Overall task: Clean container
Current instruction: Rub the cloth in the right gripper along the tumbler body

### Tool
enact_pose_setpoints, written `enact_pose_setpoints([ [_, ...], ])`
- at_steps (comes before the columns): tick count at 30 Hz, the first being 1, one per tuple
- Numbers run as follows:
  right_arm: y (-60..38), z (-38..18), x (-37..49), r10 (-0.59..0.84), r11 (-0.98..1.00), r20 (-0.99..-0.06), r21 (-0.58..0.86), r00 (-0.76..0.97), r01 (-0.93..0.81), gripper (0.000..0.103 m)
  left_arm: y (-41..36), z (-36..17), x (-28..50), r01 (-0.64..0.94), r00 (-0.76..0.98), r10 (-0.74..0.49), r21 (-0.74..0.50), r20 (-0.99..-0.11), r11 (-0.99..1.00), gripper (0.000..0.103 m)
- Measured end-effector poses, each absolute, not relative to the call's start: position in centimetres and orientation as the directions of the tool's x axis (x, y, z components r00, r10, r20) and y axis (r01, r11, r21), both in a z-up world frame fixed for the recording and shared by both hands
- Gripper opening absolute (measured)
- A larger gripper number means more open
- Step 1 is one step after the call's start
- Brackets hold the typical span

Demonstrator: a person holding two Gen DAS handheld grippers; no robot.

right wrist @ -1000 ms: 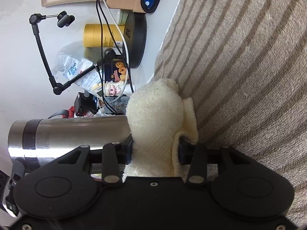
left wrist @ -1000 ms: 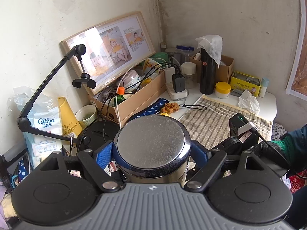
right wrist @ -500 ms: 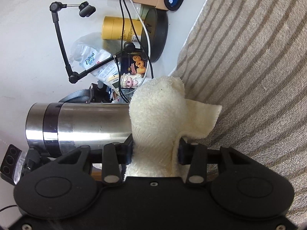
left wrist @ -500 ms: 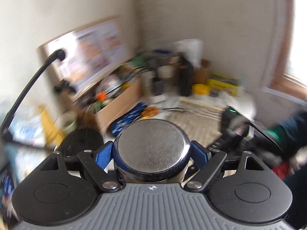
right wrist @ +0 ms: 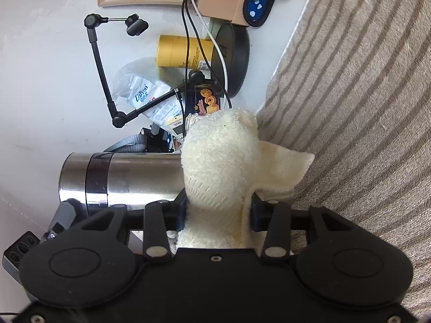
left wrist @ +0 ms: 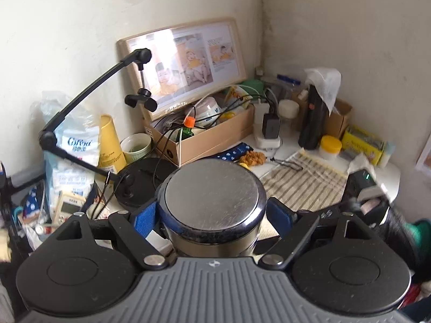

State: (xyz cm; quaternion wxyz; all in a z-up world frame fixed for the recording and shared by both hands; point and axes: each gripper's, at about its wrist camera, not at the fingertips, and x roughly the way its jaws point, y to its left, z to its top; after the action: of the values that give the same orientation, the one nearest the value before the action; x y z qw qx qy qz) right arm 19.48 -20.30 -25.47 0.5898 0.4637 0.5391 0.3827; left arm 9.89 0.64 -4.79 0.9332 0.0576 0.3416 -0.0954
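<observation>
A steel flask fills the middle of the left wrist view, its flat round end facing the camera. My left gripper is shut on its body, a blue pad on each side. In the right wrist view the same steel flask lies across the left half, its black band near the far end. My right gripper is shut on a cream terry cloth. The bunched cloth touches the flask's side. Part of the right gripper shows at the right edge of the left wrist view.
A striped towel covers the table on the right. Behind stand a cardboard box of cables, a framed picture, a yellow tube, a black lamp base with jointed arm, a black bottle and tissue packs.
The left gripper rolled with the flask, swinging the background aside and back. The cloth has slid along the flask's side, leaving more of the steel body showing. Both grips are unchanged.
</observation>
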Motion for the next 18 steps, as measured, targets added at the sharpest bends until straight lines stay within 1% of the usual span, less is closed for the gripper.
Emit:
enact_pose_setpoints([
  [3, -20.4, -25.2, 19.5, 0.950, 0.283, -0.286, 0.958, 0.124, 0.041, 0.042, 0.9, -5.0, 10.0, 0.278, 0.736, -0.174, 0.058, -0.654, 0.959, 0.083],
  [7, -20.5, -25.0, 19.4, 0.953, 0.276, -0.278, 0.961, 0.119, 0.032, 0.042, 2.2, -5.2, 10.2, 0.397, 0.714, -0.276, 0.046, -0.644, 0.917, 0.082],
  [9, -20.4, -24.7, 19.3, 0.955, 0.271, -0.272, 0.962, 0.120, 0.024, 0.042, 2.8, -5.3, 10.2, 0.427, 0.705, -0.307, 0.037, -0.639, 0.903, 0.082],
  [13, -20.5, -23.5, 19.4, 0.958, 0.256, -0.254, 0.967, 0.134, 0.002, 0.042, 2.4, -5.3, 10.0, 0.426, 0.708, -0.301, 0.047, -0.639, 0.903, 0.082],
  [18, -20.7, -21.1, 19.5, 0.966, 0.210, -0.202, 0.977, 0.160, -0.034, 0.042, 2.3, -5.5, 9.8, 0.402, 0.720, -0.289, 0.039, -0.631, 0.915, 0.082],
])
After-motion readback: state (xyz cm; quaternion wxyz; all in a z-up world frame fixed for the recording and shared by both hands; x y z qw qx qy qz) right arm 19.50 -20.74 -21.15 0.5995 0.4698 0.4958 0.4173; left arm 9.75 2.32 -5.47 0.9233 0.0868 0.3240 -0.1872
